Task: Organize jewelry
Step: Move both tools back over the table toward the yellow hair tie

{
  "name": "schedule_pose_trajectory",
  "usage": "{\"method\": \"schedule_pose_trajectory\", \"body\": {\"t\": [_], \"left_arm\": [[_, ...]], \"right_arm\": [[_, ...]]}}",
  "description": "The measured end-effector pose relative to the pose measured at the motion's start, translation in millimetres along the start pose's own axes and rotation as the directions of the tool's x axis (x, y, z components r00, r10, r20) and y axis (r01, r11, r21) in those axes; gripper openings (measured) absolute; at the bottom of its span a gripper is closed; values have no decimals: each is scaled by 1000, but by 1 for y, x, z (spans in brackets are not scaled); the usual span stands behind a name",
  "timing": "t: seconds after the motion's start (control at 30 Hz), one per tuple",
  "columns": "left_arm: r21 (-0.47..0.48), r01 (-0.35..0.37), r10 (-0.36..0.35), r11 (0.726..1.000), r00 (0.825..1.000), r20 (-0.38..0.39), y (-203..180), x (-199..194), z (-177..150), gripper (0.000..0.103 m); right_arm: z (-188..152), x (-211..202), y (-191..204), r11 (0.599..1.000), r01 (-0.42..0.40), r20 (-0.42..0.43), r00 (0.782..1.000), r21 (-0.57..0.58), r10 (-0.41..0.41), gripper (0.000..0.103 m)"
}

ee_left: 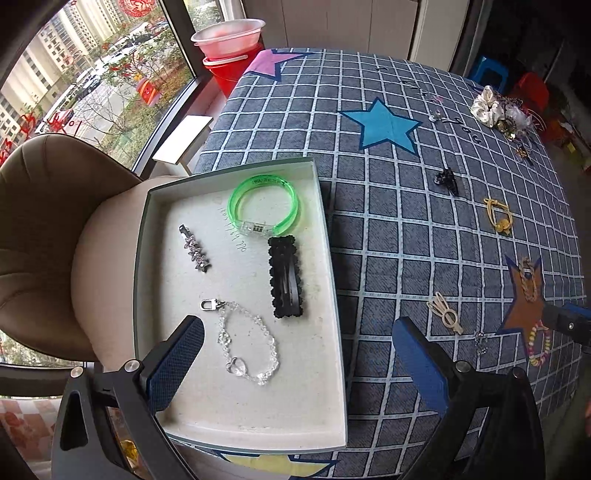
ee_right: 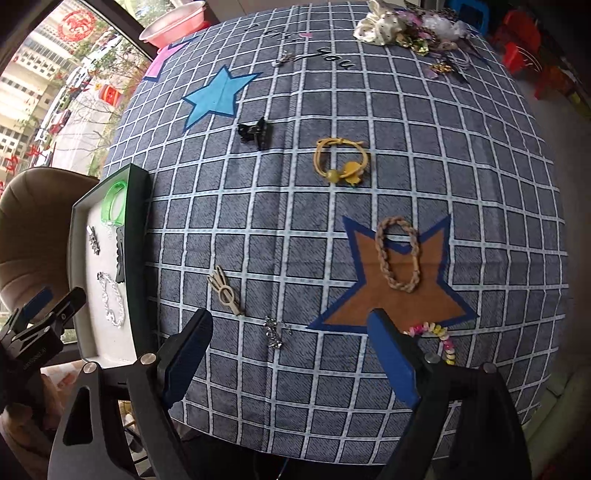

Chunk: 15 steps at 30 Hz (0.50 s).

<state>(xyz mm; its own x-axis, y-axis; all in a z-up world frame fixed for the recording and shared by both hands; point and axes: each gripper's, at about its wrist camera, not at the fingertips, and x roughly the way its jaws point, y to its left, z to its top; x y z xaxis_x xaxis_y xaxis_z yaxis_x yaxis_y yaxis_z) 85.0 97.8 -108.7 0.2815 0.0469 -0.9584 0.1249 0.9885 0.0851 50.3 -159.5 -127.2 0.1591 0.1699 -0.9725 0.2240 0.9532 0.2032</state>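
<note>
A shallow white-lined box (ee_left: 325, 236) at the table's left edge holds a green bangle (ee_left: 263, 206), a black snap clip (ee_left: 286, 277), a silver flower clip (ee_left: 195, 249) and a clear bead bracelet (ee_left: 247, 343). My left gripper (ee_left: 295, 362) is open and empty above the box's near end. My right gripper (ee_right: 291, 350) is open and empty above the near table edge, with a small silver piece (ee_right: 274, 331) between its fingers. On the cloth lie a beige clip (ee_right: 225, 291), a braided loop (ee_right: 399, 253), a pastel bead bracelet (ee_right: 441, 338), a yellow hair tie (ee_right: 341, 160) and a black claw clip (ee_right: 253, 132).
The table has a blue checked cloth with stars (ee_right: 295, 206). A pile of scrunchies and trinkets (ee_right: 410, 27) sits at the far right. A brown chair (ee_left: 48, 236) stands left of the box by the window. Red buckets with a pink basin (ee_left: 229, 40) stand beyond the table.
</note>
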Motion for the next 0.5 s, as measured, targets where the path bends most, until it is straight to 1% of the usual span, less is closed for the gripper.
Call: {"method": "schedule_pose_trajectory", "body": {"t": [0.13, 0.2, 0.3, 0.4, 0.5], "left_arm": [[87, 30, -28, 996, 999, -22, -36, 0, 2, 103], [127, 50, -46, 991, 998, -37, -54, 0, 2, 103], [178, 60, -52, 982, 997, -52, -78, 3, 2, 103], [187, 77, -66, 979, 996, -67, -93, 7, 6, 103], [171, 87, -73, 981, 994, -82, -101, 15, 17, 103]], "right_arm": [[-10, -7, -31, 997, -8, 14, 1000, 75, 7, 88], [-13, -8, -45, 995, -1, -4, 1000, 99, 2, 88], [-18, -6, -63, 992, 26, -36, 999, 127, -21, 88], [-24, -4, -81, 987, 40, -58, 998, 158, -31, 88], [-29, -4, -95, 982, 48, -63, 997, 180, -37, 88]]}}
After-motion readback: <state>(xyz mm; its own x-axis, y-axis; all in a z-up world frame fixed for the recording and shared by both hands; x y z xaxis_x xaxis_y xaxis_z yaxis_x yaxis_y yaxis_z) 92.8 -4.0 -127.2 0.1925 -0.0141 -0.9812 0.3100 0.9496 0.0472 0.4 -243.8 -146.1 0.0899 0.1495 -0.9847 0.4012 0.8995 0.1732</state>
